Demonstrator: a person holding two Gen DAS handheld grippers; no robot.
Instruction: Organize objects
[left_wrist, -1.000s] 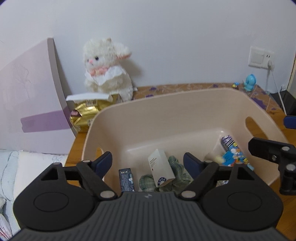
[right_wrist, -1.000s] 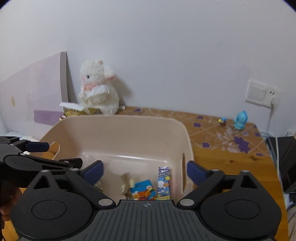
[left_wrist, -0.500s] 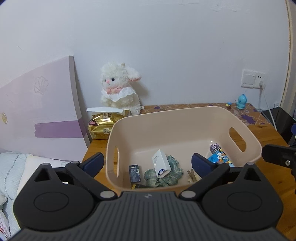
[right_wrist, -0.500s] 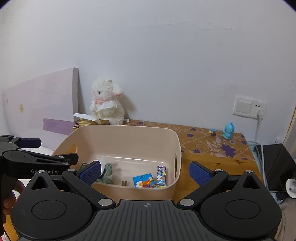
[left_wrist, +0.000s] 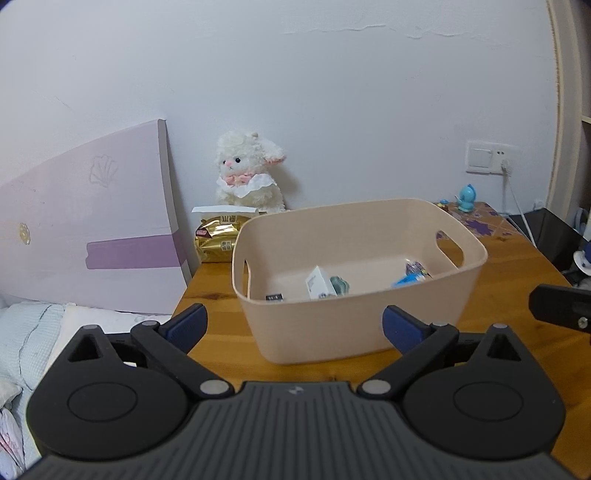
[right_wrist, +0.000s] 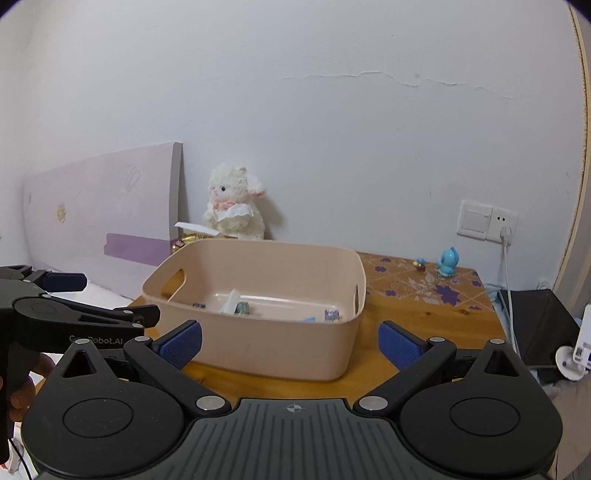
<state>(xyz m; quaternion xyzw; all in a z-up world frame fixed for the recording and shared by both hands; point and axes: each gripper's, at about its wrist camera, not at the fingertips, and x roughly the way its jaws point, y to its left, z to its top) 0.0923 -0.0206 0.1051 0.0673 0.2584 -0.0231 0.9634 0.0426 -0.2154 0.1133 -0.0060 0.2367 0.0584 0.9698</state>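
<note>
Headboard panel (left_wrist: 92, 229), smooth lilac with a darker purple stripe and an embossed shell, leans against the white wall at far left. Next to it a crinkled gold foil packet (left_wrist: 218, 236) lies on the wooden table (left_wrist: 221, 295), with a fluffy white plush lamb (left_wrist: 247, 181) sitting behind it. At centre stands a smooth beige plastic bin (left_wrist: 369, 317), rounded at the corners, with cut-out handles; inside lie a small white box (left_wrist: 319, 282), a dark little box (left_wrist: 274, 296), green cloth and bright printed packets (left_wrist: 413, 275). Further right, a small glossy blue figurine (right_wrist: 447, 263) stands near a wall socket (right_wrist: 487, 220). The left gripper (left_wrist: 293, 325) and the right gripper (right_wrist: 290, 341) both hover before the bin, ribbed blue pads spread wide, holding nothing.
</note>
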